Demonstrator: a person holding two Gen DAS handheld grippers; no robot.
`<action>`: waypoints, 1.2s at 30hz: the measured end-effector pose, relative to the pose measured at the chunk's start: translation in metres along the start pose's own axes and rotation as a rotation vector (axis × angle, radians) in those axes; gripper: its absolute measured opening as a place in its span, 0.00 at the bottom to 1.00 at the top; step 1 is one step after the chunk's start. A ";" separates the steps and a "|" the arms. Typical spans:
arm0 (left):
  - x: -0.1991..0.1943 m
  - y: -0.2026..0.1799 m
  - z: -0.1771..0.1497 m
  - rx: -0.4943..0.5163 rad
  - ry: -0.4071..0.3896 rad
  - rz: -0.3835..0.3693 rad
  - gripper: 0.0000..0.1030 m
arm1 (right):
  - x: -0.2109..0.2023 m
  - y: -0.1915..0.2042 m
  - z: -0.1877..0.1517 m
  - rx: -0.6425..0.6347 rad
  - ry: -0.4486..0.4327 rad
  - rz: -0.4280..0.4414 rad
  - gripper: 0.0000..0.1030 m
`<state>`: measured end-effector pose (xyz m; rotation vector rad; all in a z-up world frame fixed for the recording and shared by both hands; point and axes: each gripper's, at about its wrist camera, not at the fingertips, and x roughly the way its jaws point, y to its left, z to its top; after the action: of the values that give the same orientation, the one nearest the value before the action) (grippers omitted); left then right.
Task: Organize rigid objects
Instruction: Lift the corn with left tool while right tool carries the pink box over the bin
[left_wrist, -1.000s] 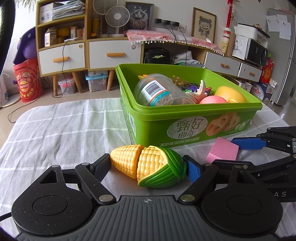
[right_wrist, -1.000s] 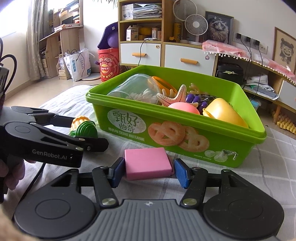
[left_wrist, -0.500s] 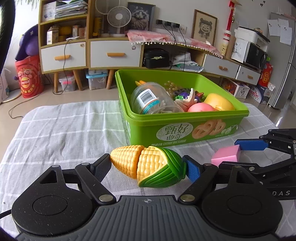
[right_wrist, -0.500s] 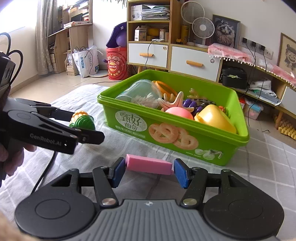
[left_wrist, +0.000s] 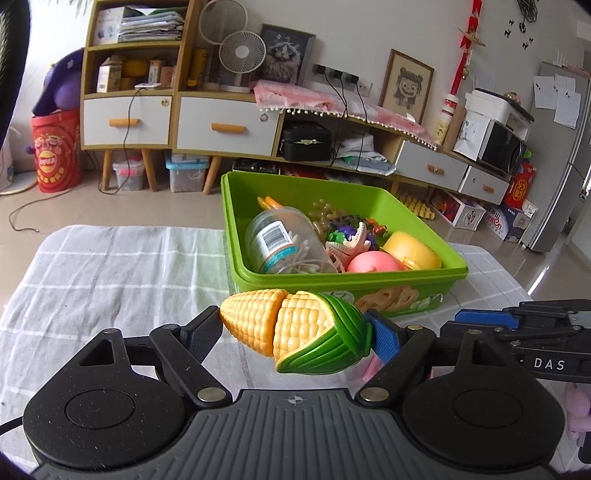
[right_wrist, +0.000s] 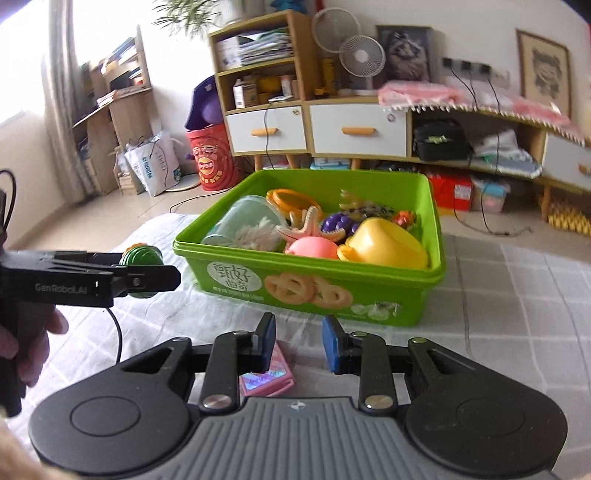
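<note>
Left wrist: the left claw (left_wrist: 293, 328) is pinching a ribbed plastic corn (left_wrist: 295, 325) lengthwise, above the checked table (left_wrist: 110, 266), before the glossy green bin (left_wrist: 332, 275).

Right wrist: the right claw (right_wrist: 299, 332), having just been closing, is standing slightly parted and empty. The flat pink block (right_wrist: 267, 380) is lying on the table beneath it.

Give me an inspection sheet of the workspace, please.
Surface: checked cloth, a little rumpled.
Job's things: toy corn held off the cloth; pink block lying on the cloth; green bin already holding toys.
Clutter: nothing seen on the cloth.
Grippers: left gripper clamped on the corn; right gripper has just been closing, a narrow gap shows, nothing between its jaws.
Cables: black cable trailing from the left gripper.
Surroundings: drawer cabinet, fans, crowded shelves.
</note>
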<state>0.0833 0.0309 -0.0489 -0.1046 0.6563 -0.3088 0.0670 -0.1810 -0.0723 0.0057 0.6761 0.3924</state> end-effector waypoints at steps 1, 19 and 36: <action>0.001 -0.001 -0.001 0.003 0.006 -0.001 0.81 | 0.001 0.000 -0.001 0.006 0.008 0.009 0.15; 0.013 0.000 -0.018 0.043 0.083 0.016 0.82 | 0.046 0.036 -0.029 -0.209 0.111 -0.039 0.34; -0.002 -0.015 -0.008 0.056 0.037 -0.009 0.82 | 0.008 0.023 -0.011 -0.208 0.032 -0.075 0.11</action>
<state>0.0734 0.0174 -0.0515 -0.0484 0.6834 -0.3384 0.0575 -0.1586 -0.0830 -0.2235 0.6627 0.3897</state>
